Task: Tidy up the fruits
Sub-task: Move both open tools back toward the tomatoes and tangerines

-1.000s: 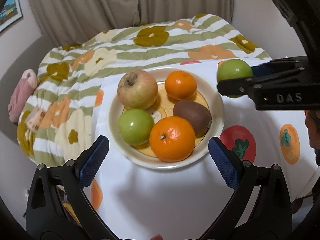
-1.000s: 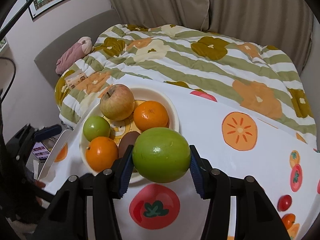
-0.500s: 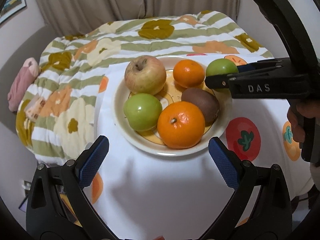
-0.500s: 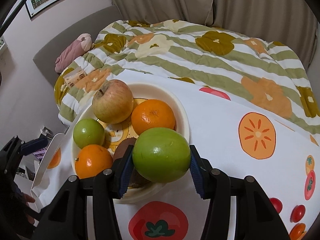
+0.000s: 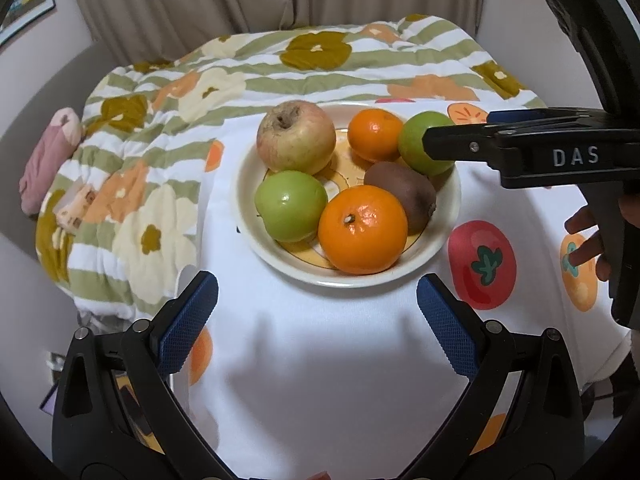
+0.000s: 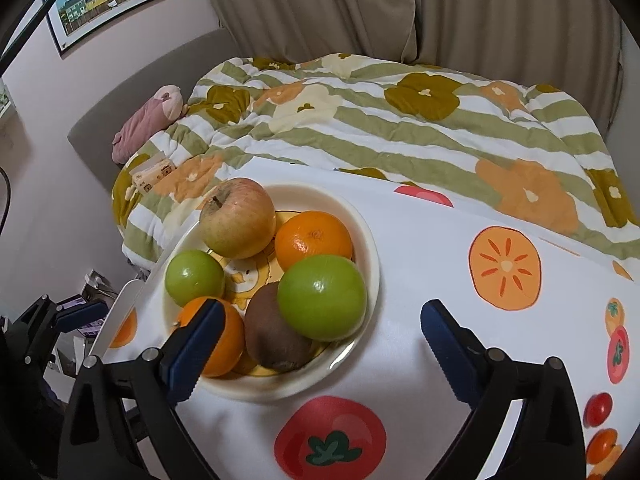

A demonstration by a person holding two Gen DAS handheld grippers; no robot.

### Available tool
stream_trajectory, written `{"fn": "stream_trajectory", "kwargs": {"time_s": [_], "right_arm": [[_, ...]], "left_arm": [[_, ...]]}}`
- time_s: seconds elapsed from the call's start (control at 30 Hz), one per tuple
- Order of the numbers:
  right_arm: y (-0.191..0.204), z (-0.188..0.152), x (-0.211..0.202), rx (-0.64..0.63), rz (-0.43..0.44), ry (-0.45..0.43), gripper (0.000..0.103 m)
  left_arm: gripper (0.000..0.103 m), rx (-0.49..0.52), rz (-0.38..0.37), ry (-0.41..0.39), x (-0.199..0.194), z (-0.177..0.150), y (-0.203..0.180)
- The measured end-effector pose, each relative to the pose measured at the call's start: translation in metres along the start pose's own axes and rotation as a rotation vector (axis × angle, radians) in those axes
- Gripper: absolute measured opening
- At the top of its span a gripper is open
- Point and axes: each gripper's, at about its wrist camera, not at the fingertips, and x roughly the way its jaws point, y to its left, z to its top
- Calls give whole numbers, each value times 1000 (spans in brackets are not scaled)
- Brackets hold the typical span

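Observation:
A cream plate (image 5: 448, 216) (image 6: 372, 256) on the fruit-print tablecloth holds a red-yellow apple (image 5: 296, 138) (image 6: 238, 218), two oranges (image 5: 362, 228) (image 5: 374, 134), a kiwi (image 5: 400, 196) (image 6: 274, 328) and two green apples. One green apple (image 5: 290, 206) (image 6: 194, 278) lies at the plate's left. The other green apple (image 6: 322, 298) (image 5: 414, 140) rests at the plate's right rim, between the open fingers of my right gripper (image 6: 320, 344). My left gripper (image 5: 318, 308) is open and empty just in front of the plate.
A striped floral quilt (image 6: 400, 128) covers the sofa behind the table. A pink plush (image 6: 146, 122) lies at its left end. The tablecloth (image 5: 320, 380) hangs over the table's left edge. Curtains hang at the back.
My right gripper moved over the plate, set the green apple down at its right rim and opened. My left gripper stayed open in front of the plate.

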Motion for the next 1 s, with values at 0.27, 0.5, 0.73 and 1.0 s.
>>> {"fn": "stream_trajectory", "kwargs": {"time_s": [0.27, 0.5, 0.73, 1.0], "right_arm": [[-3, -7, -37, 5, -27, -9, 98], [-14, -18, -86, 41, -29, -19, 98], [-42, -40, -137, 63, -101, -44, 98], [-93, -79, -178, 124, -232, -48, 98]], "left_arm": [[103, 17, 23, -38, -30, 7, -12], [103, 28, 31, -71, -62, 16, -34], [103, 60, -9, -111, -77, 30, -73], [103, 117, -84, -128, -74, 43, -128]]}}
